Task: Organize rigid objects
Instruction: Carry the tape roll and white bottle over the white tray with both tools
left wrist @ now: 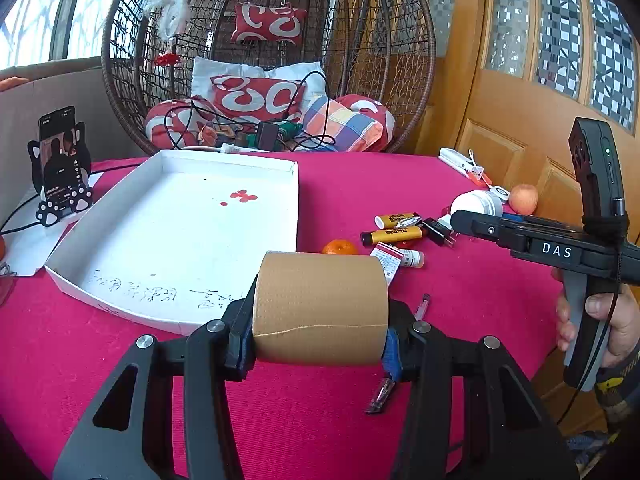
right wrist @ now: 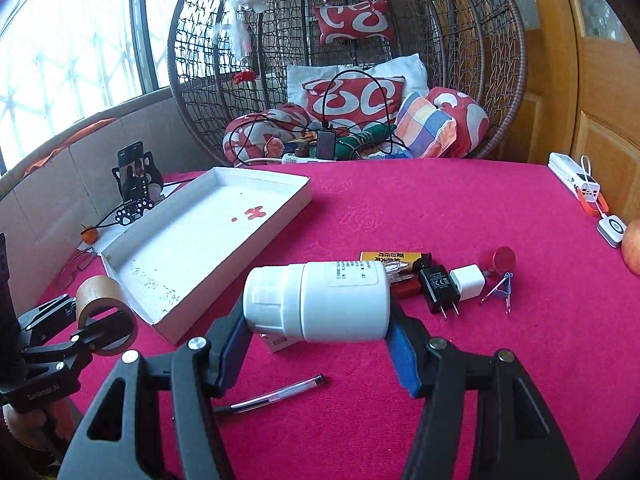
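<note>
My left gripper (left wrist: 320, 344) is shut on a brown tape roll (left wrist: 320, 304), held above the red tablecloth just in front of the near corner of the white tray (left wrist: 120, 276). In the right wrist view the same tape roll (right wrist: 102, 300) hangs at the far left, beside the white tray (right wrist: 176, 316). My right gripper (right wrist: 320, 320) is shut on a white plastic bottle (right wrist: 320, 300) lying sideways between its pads, lifted over the cloth. The left wrist view shows that white bottle (left wrist: 478, 204) at the tip of the right gripper, held by a hand (left wrist: 616, 320).
Yellow lighters (left wrist: 394, 235), a black plug (right wrist: 438, 286), a white charger cube (right wrist: 468, 276), a tangerine (left wrist: 340, 247), a small boxed vial (left wrist: 400, 258) and a pen (right wrist: 276, 394) lie on the cloth. A phone on a stand (left wrist: 60, 160) stands left of the tray. A wicker chair sits behind.
</note>
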Motion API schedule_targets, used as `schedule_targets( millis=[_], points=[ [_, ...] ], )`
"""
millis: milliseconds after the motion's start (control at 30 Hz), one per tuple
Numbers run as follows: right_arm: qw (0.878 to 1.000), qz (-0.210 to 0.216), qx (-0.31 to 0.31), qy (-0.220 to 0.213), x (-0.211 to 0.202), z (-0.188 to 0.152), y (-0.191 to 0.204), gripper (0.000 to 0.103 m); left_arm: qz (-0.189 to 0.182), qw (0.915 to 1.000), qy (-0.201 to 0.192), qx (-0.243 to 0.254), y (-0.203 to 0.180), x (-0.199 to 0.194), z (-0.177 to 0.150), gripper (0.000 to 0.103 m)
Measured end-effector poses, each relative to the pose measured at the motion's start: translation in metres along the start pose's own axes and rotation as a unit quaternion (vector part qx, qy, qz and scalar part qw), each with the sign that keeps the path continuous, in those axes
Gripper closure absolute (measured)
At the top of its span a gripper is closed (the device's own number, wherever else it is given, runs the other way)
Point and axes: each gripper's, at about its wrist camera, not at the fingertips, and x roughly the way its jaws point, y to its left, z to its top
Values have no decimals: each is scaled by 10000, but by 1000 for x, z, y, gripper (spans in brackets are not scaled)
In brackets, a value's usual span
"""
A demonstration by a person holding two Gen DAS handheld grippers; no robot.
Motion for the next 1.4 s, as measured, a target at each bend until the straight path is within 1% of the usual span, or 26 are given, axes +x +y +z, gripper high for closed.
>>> schedule_targets(
  millis=[233,500,867,1100,1200,1300,1400],
  points=[
    [9999,11,-72,-69,-2,4,8,41,25,10000,-24,-76,5,-3,-1,55],
    [9999,58,-96,-17,1,5,11,41,51,9999,-44,-139,10,-5,-2,55],
    [9997,108,-216,-52,1,13,21,41,103,9996,-128,-220,19,-9,0,55],
    [9990,177,-399,-65,4,26,35,41,456,9985,-300,-78,38,-12,19,55],
    [9984,253,-500,-79,7,34,46,41,611,9976,-313,23,48,-6,30,55],
    [9978,324,-580,-50,15,43,57,41,647,9974,-315,14,59,0,39,55],
    [9970,388,-664,-46,21,50,68,41,765,9965,-336,2,70,7,48,55]
  ],
)
